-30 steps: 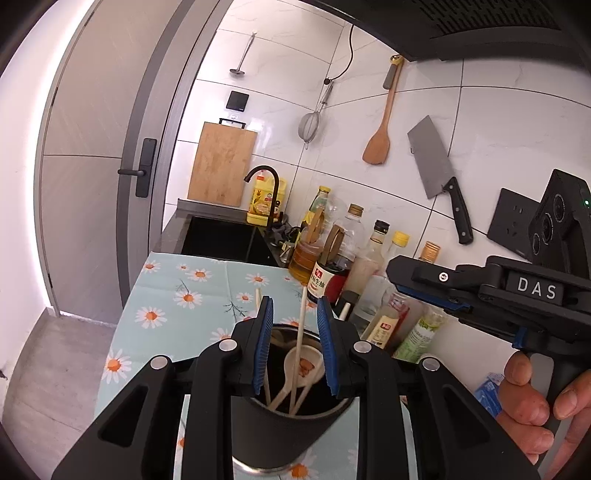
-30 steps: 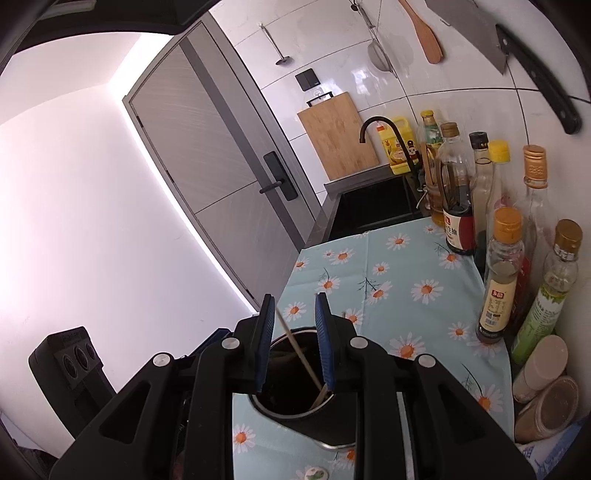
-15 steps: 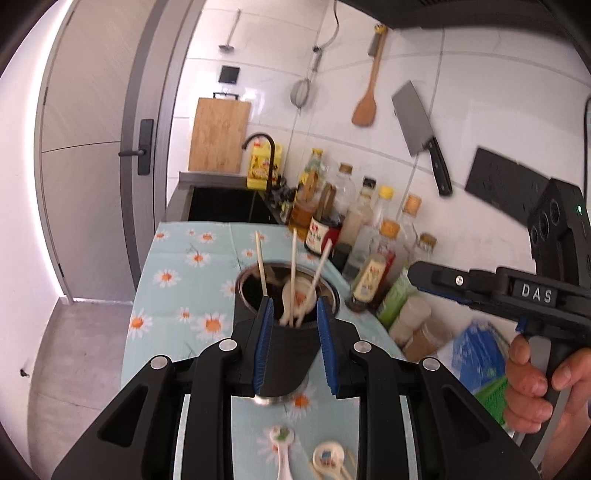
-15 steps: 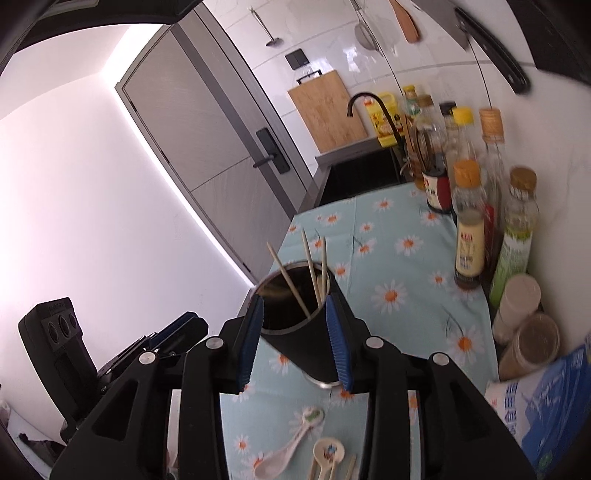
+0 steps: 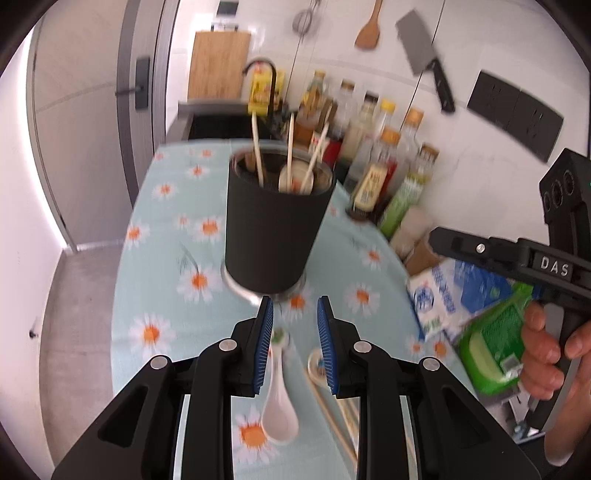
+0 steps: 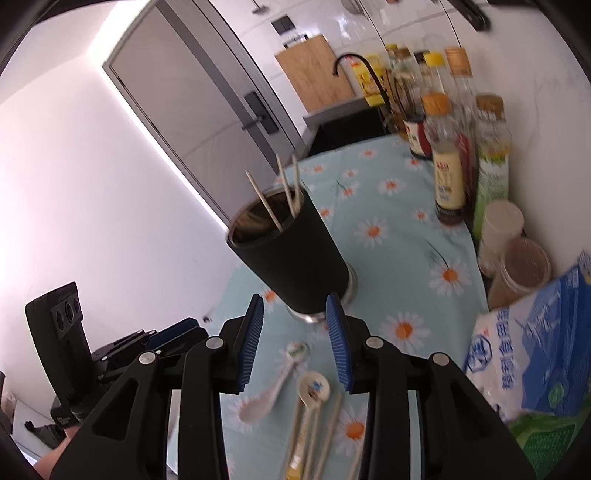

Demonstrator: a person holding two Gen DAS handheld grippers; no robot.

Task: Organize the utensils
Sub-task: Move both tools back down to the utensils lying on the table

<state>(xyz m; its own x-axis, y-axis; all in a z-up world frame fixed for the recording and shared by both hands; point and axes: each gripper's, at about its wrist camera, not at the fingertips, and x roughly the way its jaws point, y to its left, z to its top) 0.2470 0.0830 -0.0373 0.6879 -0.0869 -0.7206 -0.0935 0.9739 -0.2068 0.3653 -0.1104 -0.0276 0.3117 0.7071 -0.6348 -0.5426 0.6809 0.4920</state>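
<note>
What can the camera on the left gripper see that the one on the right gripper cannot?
Only the left wrist view shows the cleaver and wooden spatula hanging on the tiled wall, and the hand holding the right gripper.

Only the right wrist view shows the two round lidded containers by the wall, and the left gripper's body off to the side.

Both show the black utensil cup with chopsticks standing in it, the white spoon lying on the daisy tablecloth, the bottles, and open, empty fingers in front.
</note>
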